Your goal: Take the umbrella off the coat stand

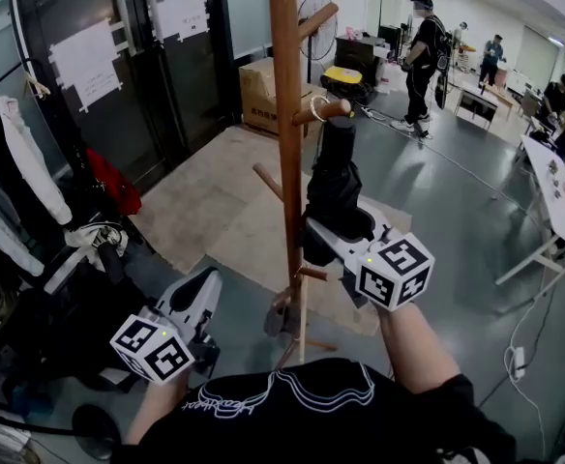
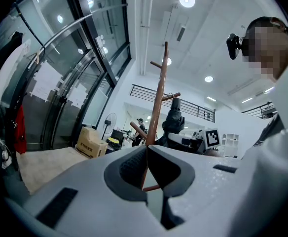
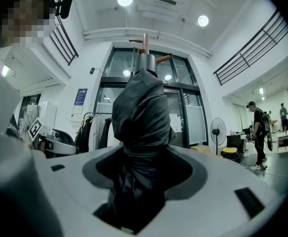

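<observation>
Two tools are in view, and only one is engaged. The right tool is clamped on the lower part of the folded black umbrella. The right gripper view shows the dark fabric bunched between the jaws with the pads pressed into it. The left tool hangs low on the near left of the coat stand, apart from it. Its jaws meet at the tips with nothing between them.

Location of the task item: the umbrella stands upright just right of the wooden pole. Its top is level with a short peg that juts to the right. A pale loop circles that peg, and it appears to be the umbrella's strap, though this cannot be confirmed.

Progress assessment: the grasp is made, so the first stage is judged complete. The removal is not done, since the umbrella remains at the peg and has not cleared it. What is left is probably to raise the umbrella, draw the loop off the peg's end and carry the umbrella away from the stand.
</observation>
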{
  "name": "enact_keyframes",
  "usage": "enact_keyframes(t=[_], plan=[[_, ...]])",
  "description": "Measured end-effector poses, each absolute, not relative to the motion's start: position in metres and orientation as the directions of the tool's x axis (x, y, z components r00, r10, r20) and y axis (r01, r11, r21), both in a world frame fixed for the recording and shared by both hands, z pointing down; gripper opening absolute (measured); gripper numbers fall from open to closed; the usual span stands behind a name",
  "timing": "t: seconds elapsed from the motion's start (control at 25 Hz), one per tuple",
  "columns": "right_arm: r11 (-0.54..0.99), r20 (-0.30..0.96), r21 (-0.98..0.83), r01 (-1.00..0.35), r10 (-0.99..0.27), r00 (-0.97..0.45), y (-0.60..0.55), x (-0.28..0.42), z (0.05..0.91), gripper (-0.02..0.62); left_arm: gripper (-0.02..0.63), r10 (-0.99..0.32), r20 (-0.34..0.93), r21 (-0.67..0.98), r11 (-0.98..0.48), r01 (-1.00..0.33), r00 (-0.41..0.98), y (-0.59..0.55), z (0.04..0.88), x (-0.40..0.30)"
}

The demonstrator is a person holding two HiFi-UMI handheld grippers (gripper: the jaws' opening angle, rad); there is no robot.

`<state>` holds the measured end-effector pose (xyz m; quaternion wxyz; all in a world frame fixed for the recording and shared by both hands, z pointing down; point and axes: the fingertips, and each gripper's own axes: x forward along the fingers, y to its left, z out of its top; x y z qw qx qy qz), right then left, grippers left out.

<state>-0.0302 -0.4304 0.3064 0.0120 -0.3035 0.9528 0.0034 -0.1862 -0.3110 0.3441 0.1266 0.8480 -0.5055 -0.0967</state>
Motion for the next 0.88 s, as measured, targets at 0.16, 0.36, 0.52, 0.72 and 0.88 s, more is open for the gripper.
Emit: enact_keyframes(t=[0.16, 0.36, 0.52, 0.72, 0.88], plan=[[0.811, -0.046, 0.002, -0.584, -0.584, -0.811, -0.423, -0.023, 0.297, 0.253, 0.009, -0.88, -0.041, 0.31, -0.461, -0.831, 0.473, -0.308, 0.342, -0.184], [0.807, -0.068, 0.009, -0.591, -0.589, -0.805, -0.413, -0.013, 0.286, 0.252, 0.009, -0.878, -0.043, 0.309, -0.466, -0.829, 0.477, -0.303, 0.34, -0.179], [0.805, -0.093, 0.003, -0.594, -0.591, -0.801, -0.4, -0.006, 0.278, 0.252, 0.009, -0.871, -0.042, 0.309, -0.477, -0.823, 0.489, -0.299, 0.34, -0.174], [0.805, -0.141, -0.029, -0.592, -0.59, -0.795, -0.381, 0.009, 0.27, 0.252, 0.009, -0.859, -0.034, 0.31, -0.495, -0.812, 0.511, -0.296, 0.339, -0.165], [0.802, -0.136, -0.036, -0.596, -0.595, -0.792, -0.366, 0.017, 0.278, 0.253, 0.009, -0.845, -0.032, 0.312, -0.516, -0.798, 0.533, -0.293, 0.339, -0.156]])
